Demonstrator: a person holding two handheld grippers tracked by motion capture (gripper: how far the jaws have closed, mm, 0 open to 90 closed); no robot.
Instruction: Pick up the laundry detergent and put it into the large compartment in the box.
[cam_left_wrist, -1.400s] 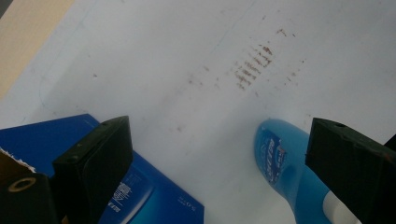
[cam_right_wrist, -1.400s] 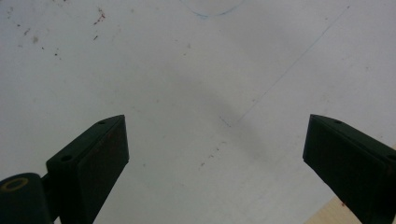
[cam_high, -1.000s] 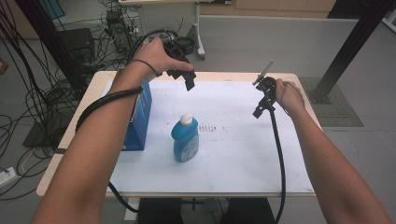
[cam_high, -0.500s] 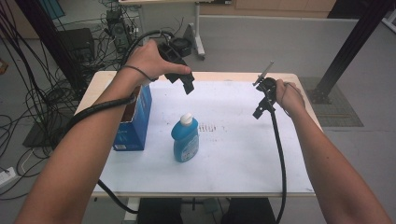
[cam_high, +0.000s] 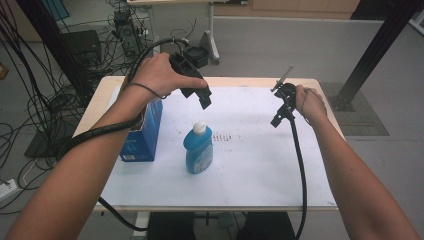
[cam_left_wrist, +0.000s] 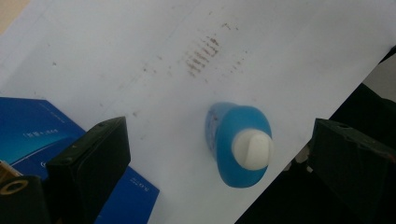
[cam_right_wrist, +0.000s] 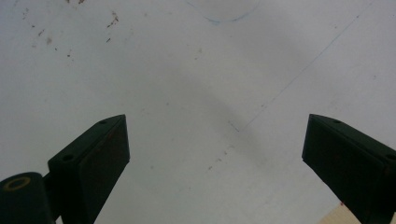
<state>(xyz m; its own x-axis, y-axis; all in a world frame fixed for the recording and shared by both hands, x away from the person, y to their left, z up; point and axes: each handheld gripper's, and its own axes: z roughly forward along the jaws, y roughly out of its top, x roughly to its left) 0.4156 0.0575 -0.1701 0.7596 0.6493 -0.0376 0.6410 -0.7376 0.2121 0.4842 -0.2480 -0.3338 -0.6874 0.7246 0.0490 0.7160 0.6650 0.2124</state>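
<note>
While the tall blue plastic bottle with the white cap (cam_high: 198, 149) is standing upright near the middle of the white paper sheet (cam_high: 250, 165), the left gripper (cam_high: 202, 100) is being held in the air above and behind it. Its two black jaws are being kept wide apart, having just been opened a little more, and nothing is being held between them. From the left gripper view, the bottle (cam_left_wrist: 240, 142) is being seen from above, in the gap between the jaws but well below them, not touched. The blue cardboard box (cam_high: 145, 132) is being left standing just beside the bottle, near the left edge of the light wooden table (cam_high: 100, 97), partly under the left arm. The right gripper (cam_high: 278, 118) is being held over the right side of the sheet, well apart from the bottle. Its jaws are also being kept wide apart, with nothing but bare paper (cam_right_wrist: 210, 93) below them. Some small brown marks (cam_high: 227, 137) are being seen on the sheet, just beside the bottle.
</note>
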